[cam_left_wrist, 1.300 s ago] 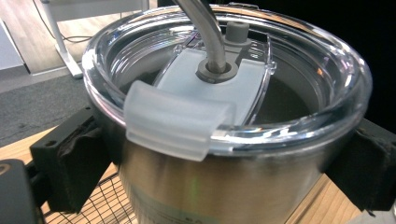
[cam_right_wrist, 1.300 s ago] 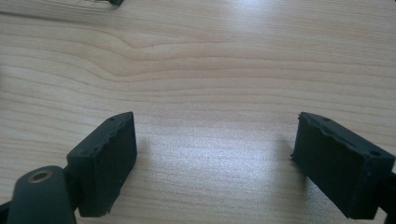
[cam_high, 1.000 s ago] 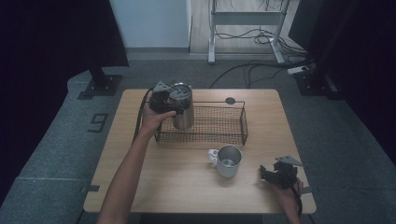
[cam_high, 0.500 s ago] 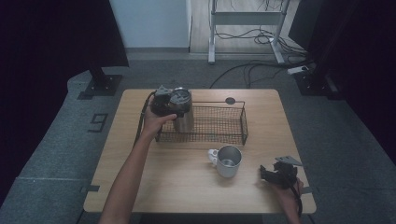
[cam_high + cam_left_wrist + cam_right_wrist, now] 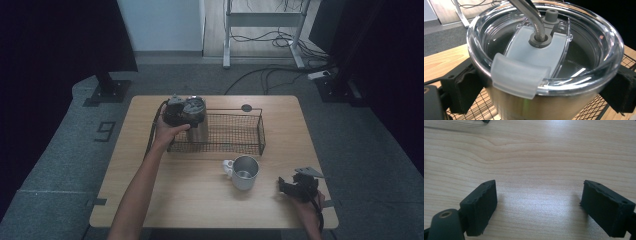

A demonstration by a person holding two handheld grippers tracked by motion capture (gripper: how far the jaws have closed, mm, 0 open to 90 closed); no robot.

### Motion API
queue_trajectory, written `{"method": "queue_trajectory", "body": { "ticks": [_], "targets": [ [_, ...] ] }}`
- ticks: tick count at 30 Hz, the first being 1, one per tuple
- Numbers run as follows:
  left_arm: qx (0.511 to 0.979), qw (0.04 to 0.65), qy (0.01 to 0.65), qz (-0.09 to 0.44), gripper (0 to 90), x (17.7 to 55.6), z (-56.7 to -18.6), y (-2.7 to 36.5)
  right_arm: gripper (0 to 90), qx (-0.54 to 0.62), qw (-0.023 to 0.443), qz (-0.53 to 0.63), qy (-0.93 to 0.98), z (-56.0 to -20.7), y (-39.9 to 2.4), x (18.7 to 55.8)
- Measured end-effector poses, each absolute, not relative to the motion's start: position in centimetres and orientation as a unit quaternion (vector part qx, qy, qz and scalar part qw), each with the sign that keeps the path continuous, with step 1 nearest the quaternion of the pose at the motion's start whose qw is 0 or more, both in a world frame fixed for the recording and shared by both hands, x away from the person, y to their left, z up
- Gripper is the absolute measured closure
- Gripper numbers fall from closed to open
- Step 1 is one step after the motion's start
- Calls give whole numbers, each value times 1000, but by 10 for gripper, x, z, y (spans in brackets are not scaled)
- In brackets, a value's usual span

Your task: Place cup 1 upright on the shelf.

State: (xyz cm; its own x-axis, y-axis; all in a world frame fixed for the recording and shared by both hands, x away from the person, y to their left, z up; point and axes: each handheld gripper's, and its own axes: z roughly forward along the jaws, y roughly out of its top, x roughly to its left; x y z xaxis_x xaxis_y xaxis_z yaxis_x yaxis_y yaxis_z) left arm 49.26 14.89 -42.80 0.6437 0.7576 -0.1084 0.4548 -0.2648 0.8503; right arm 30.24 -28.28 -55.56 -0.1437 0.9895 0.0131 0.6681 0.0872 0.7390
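High view looks down on your table; gripper views sit close: left on tumbler, right on tabletop.

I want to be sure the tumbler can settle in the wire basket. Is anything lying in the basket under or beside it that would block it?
Nothing visible does. The left gripper holds the tumbler at the left end of the wire basket, whose mesh floor looks bare. The mug stands outside, on the table.

I see a metal mug with a white handle standing upright on the wooden tabletop, just in front of the wire basket; cables trail across the floor beyond.
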Motion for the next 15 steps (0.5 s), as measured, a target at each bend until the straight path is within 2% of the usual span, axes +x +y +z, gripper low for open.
{"method": "queue_trajectory", "body": {
  "ticks": [15],
  "targets": [
    [781, 455, 397, 161, 43, 494, -439, 149, 131, 601, 260, 310, 690, -556, -283, 302]
  ]
}}
